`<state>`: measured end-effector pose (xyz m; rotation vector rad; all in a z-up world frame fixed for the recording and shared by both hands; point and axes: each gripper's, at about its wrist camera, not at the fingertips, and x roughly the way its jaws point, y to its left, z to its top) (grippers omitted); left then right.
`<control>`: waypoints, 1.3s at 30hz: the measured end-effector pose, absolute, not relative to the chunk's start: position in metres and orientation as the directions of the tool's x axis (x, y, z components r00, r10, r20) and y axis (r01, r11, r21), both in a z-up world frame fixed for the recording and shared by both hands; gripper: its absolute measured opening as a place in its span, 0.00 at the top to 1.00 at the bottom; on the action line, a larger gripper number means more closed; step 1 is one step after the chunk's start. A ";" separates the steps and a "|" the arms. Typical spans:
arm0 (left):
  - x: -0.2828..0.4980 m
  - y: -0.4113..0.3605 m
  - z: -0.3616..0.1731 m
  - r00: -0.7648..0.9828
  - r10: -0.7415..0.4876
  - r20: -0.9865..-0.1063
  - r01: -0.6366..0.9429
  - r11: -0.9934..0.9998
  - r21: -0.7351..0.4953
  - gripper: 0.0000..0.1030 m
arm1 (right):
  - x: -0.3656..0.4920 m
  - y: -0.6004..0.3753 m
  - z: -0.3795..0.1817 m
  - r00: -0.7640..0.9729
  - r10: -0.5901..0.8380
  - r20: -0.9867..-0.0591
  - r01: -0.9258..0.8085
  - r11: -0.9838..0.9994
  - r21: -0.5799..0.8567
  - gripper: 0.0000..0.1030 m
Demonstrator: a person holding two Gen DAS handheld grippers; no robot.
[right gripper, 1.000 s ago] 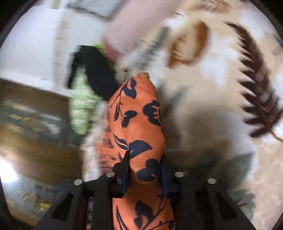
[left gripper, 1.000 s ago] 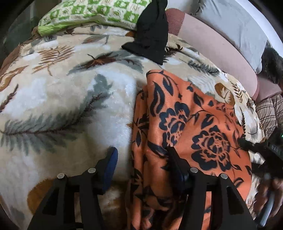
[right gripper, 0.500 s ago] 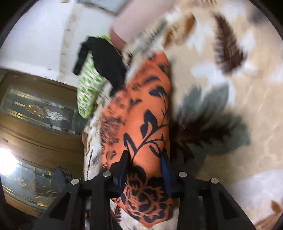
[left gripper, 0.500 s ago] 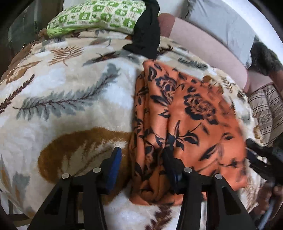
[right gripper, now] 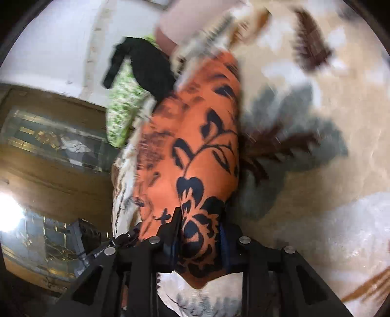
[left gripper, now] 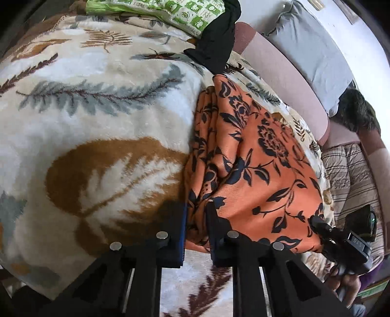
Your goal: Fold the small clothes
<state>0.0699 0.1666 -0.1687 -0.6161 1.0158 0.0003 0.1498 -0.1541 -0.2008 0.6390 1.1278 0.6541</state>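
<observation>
My left gripper (left gripper: 196, 219) has been sliding back along the blanket (left gripper: 102, 117), and its jaws have just been closing on the near edge of the orange cloth (left gripper: 246, 156). A second ago they were wide, with only one finger on the cloth. Now, in the left view, they are narrow and squeezing a bunched fold between them. The cloth is lying on the blanket, folded into a long strip, with a black cloth (left gripper: 217, 41) and a green pillow (left gripper: 170, 12) far behind it. My left gripper is pointing steeply down at the bed. My other gripper is showing at the right corner of the cloth.

In the right view, my right gripper (right gripper: 201, 234) is pinching the orange cloth (right gripper: 195, 136) too. Its jaws have just been closing tighter, and the picture is blurry. This gripper is tipping down less and looking along the strip.

I think the first fold is done. I am holding both near corners, so one more fold across is probably left.
</observation>
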 end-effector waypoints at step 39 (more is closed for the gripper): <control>0.216 0.196 -0.186 0.512 -0.444 -0.735 -0.262 0.735 -0.626 0.73 | 0.267 -0.158 -0.245 0.219 0.780 -0.587 0.017 0.598 0.801 0.59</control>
